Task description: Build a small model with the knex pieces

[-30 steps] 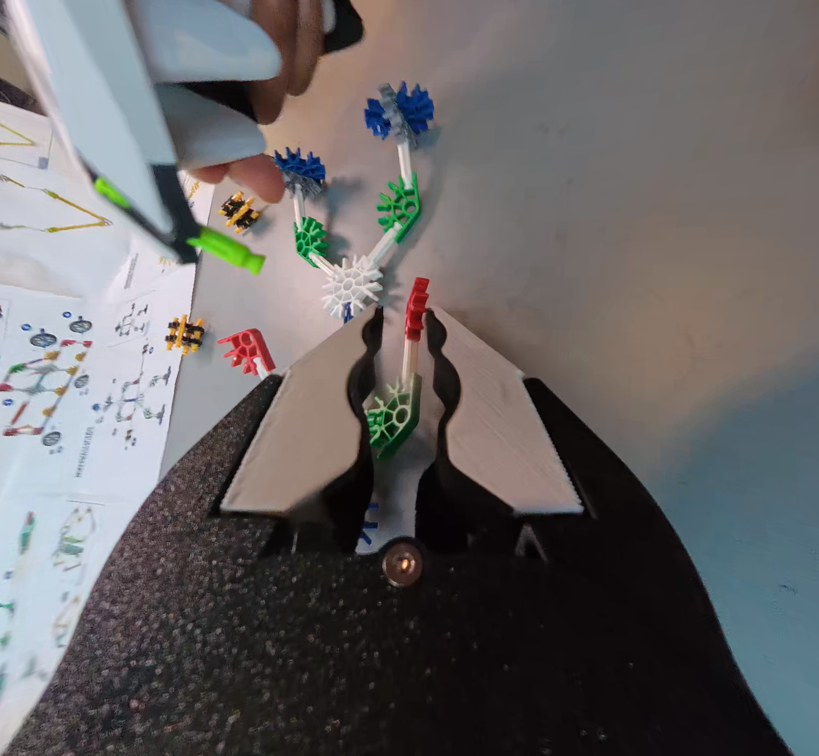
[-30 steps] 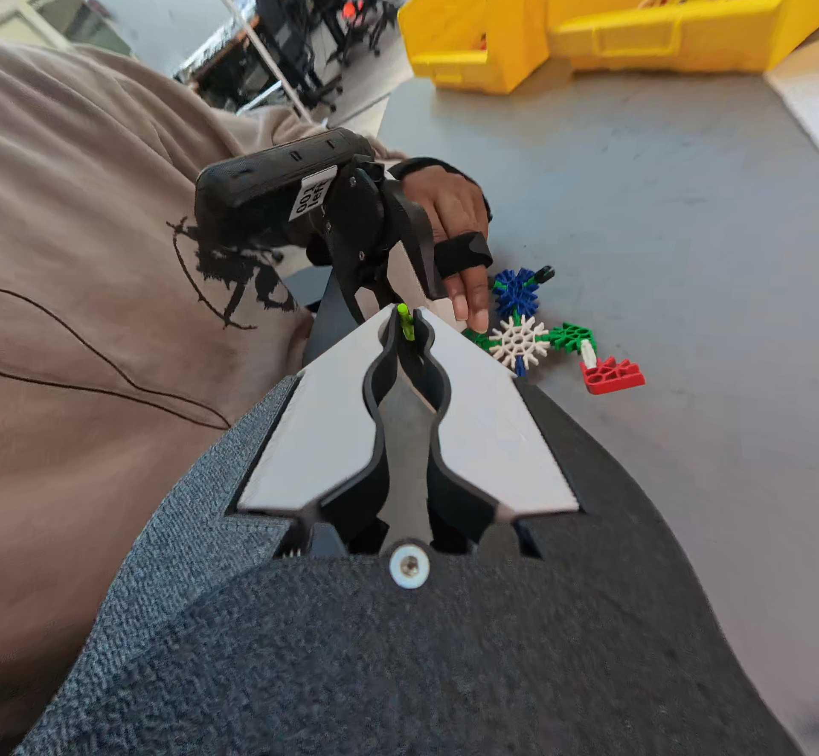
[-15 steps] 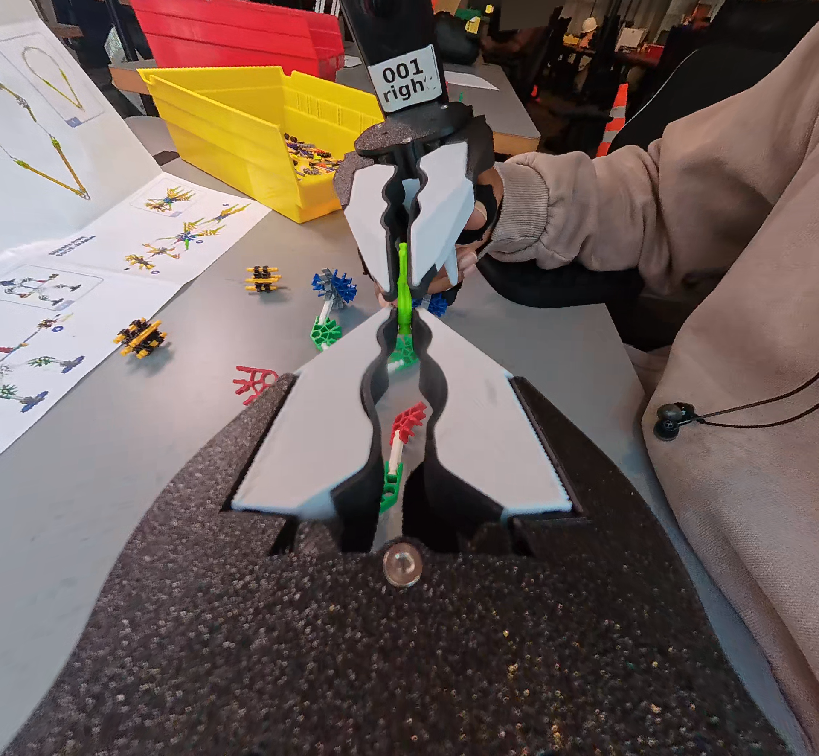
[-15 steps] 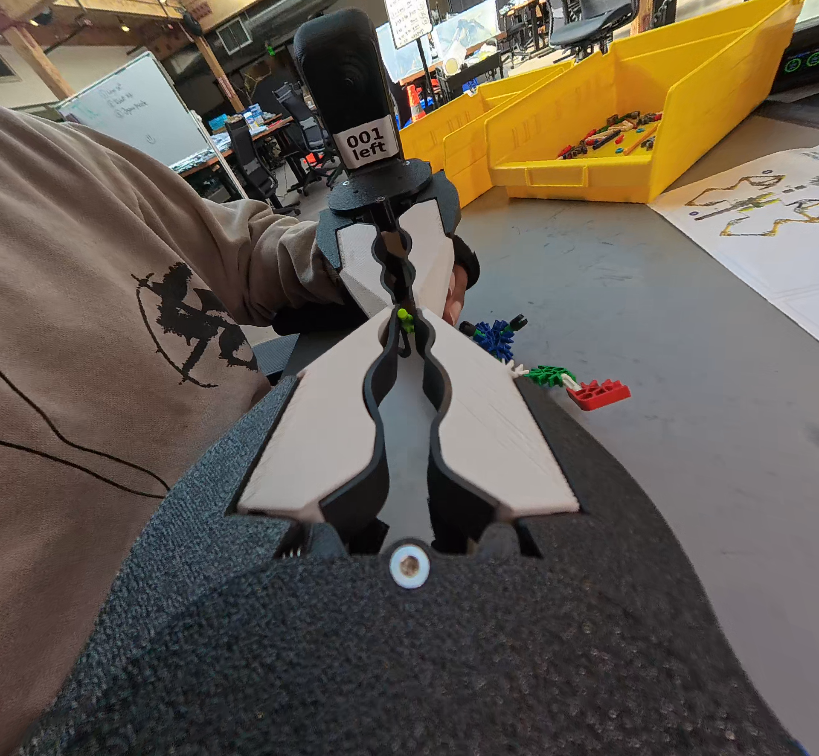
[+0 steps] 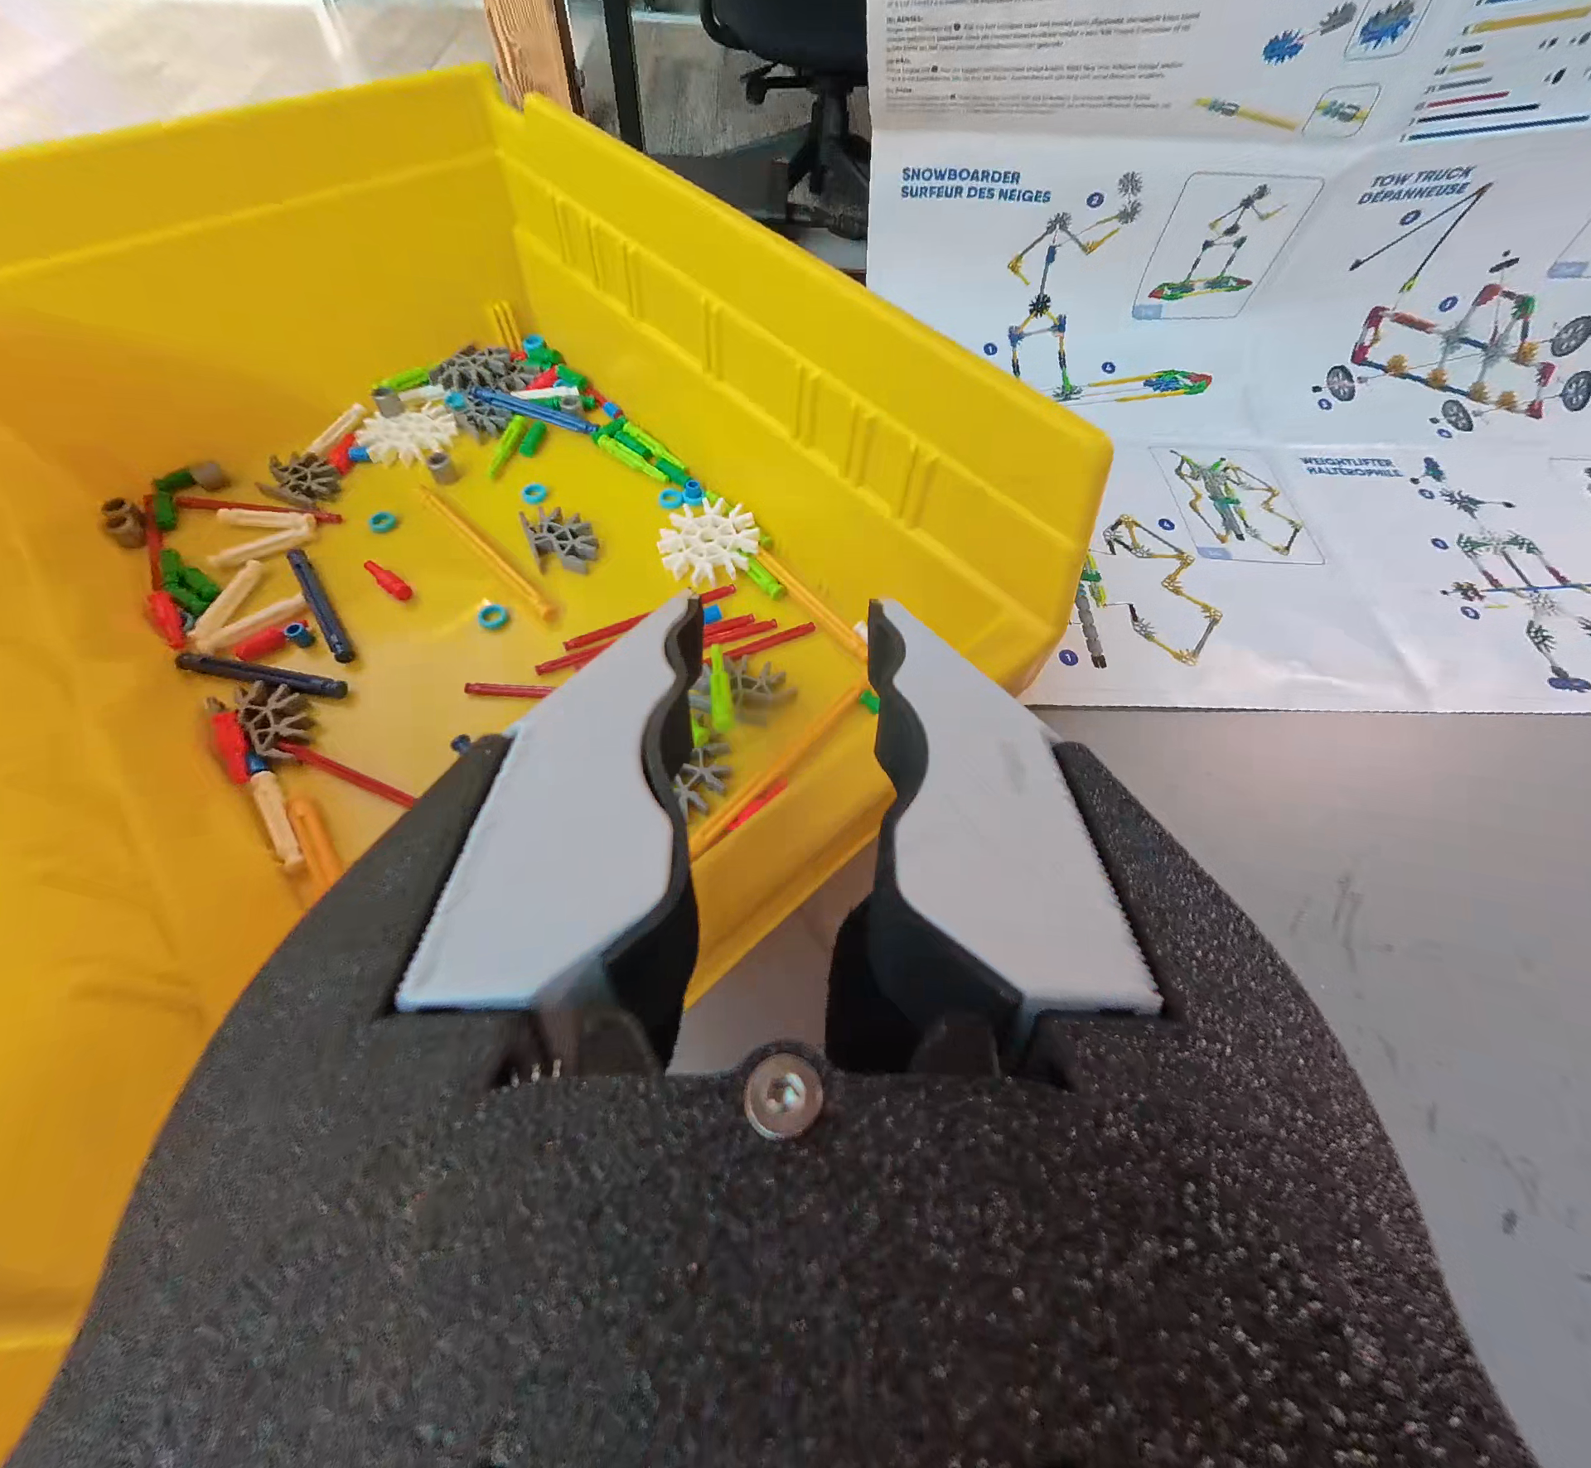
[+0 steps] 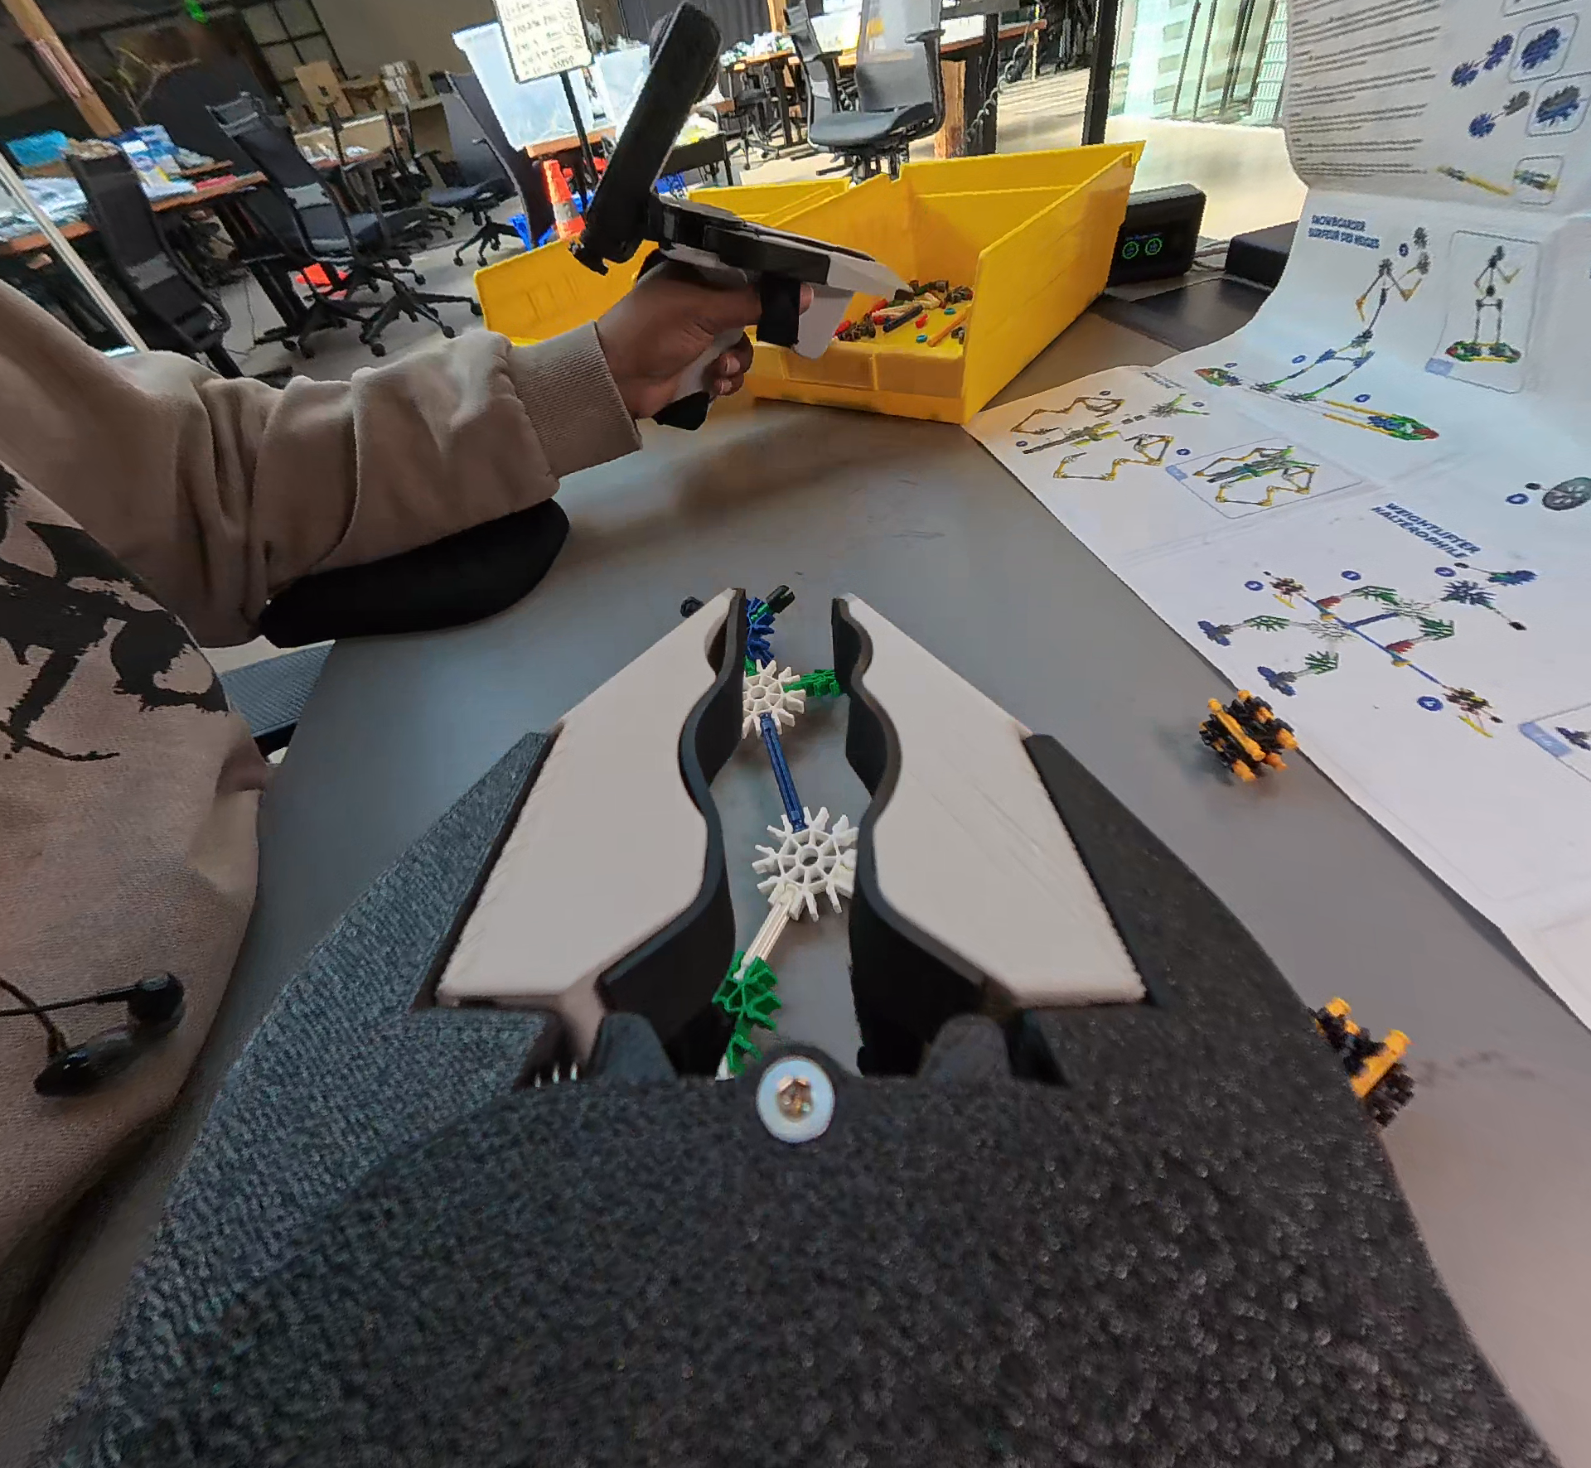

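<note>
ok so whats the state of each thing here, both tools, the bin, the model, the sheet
left tool: open, empty, over the yellow bin
right tool: open, straddling the rod-and-connector model
yellow bin: open-topped, loose rods and connectors inside
rod-and-connector model: assembled, flat on the grey table
instruction sheet: unfolded, part flat, part propped upright

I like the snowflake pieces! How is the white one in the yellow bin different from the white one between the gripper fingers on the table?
The white connector in the bin lies loose among other parts in the yellow bin, joined to nothing. The white connector on the table has a blue rod and a white rod plugged into it, part of a built piece, and it sits between the open right gripper fingers. The open left gripper only hovers near the bin one. Both are white, round and spiky.
</note>
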The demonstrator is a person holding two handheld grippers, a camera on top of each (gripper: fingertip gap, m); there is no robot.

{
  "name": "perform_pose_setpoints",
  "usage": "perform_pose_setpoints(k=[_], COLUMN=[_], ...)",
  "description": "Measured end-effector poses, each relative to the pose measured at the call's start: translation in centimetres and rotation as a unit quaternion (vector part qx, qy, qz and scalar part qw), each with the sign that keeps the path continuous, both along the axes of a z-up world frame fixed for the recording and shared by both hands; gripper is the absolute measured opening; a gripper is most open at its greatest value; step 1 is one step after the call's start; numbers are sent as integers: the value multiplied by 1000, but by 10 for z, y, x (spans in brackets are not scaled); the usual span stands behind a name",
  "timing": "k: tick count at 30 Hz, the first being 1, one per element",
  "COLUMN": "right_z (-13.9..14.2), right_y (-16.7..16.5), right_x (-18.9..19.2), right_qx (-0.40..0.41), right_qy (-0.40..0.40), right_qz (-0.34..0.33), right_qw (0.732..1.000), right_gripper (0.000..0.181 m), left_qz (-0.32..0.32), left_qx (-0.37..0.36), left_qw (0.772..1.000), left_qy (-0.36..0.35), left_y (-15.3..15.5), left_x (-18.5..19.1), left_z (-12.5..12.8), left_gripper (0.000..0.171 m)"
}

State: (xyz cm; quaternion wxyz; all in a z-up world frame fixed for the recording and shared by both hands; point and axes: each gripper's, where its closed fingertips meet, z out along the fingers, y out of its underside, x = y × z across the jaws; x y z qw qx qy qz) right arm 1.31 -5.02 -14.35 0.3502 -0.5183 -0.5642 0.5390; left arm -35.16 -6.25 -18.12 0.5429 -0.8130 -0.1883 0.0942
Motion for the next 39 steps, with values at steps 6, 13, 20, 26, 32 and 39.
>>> perform_pose_setpoints(k=[6,13,20,26,32,39], right_z=[1,0,-17,-35,-41,-35], right_y=[9,35,28,16,7,0], right_x=[2,10,-1,-16,-18,-19], right_qx=[24,23,-52,-81,-88,-101], right_qy=[4,6,-60,-127,-141,-132], right_qz=[-25,-74,-65,-46,-31,-29], right_qw=[999,997,995,987,986,986], right_gripper=[18,18,28,40,40,31], left_qz=[-91,-358,-494,-557,-563,-560], left_qx=[35,58,-3,-121,-150,-76], left_qw=[994,932,866,807,807,824], left_qy=[54,-2,-78,-152,-92,39], left_y=[16,23,17,19,11,5], left_x=[47,184,271,315,323,341], left_z=[23,20,-10,-41,-52,-17], left_gripper=[39,35,39,47,12,12])
